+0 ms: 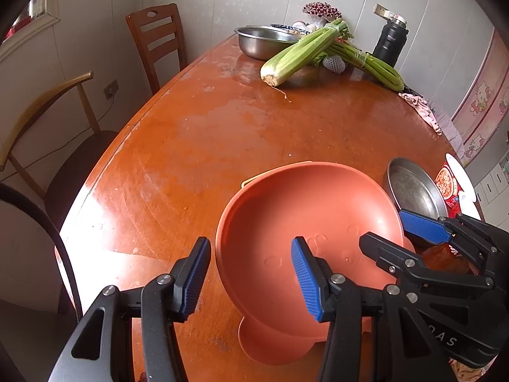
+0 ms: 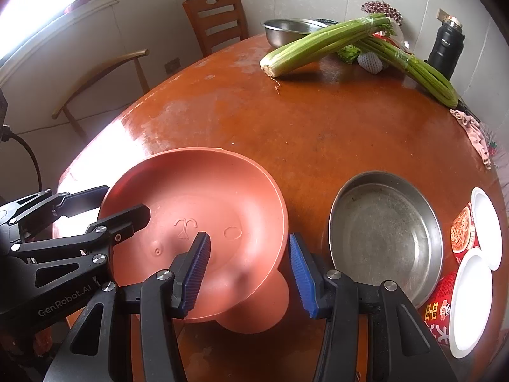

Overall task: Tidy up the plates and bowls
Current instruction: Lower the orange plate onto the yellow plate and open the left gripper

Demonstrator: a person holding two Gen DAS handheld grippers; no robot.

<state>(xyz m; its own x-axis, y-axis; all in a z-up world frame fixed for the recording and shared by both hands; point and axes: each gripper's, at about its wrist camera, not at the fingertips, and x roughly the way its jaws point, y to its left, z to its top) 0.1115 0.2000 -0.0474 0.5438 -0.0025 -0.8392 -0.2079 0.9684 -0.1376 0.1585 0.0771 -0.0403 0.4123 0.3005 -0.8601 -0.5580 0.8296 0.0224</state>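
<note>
A salmon-orange bowl [image 1: 305, 222] [image 2: 197, 197] with a round foot sits tilted at the near side of the wooden table [image 1: 222, 127]. My left gripper [image 1: 251, 273] straddles its left rim, one blue pad outside and one inside, with a wide gap and neither pad pressing. My right gripper [image 2: 248, 270] straddles the right rim the same way, open. Each gripper shows in the other's view: the right [image 1: 400, 238], the left [image 2: 105, 207]. A shallow steel pan [image 2: 385, 235] [image 1: 413, 187] lies just right of the bowl.
Two white-lidded red food cups [image 2: 470, 302] sit at the table's right edge. At the far end are a steel basin [image 1: 264, 41], celery bunches [image 1: 302, 54], a black flask [image 1: 389, 41] and a pink cloth [image 1: 420, 108]. Chairs [image 1: 156, 38] stand on the left.
</note>
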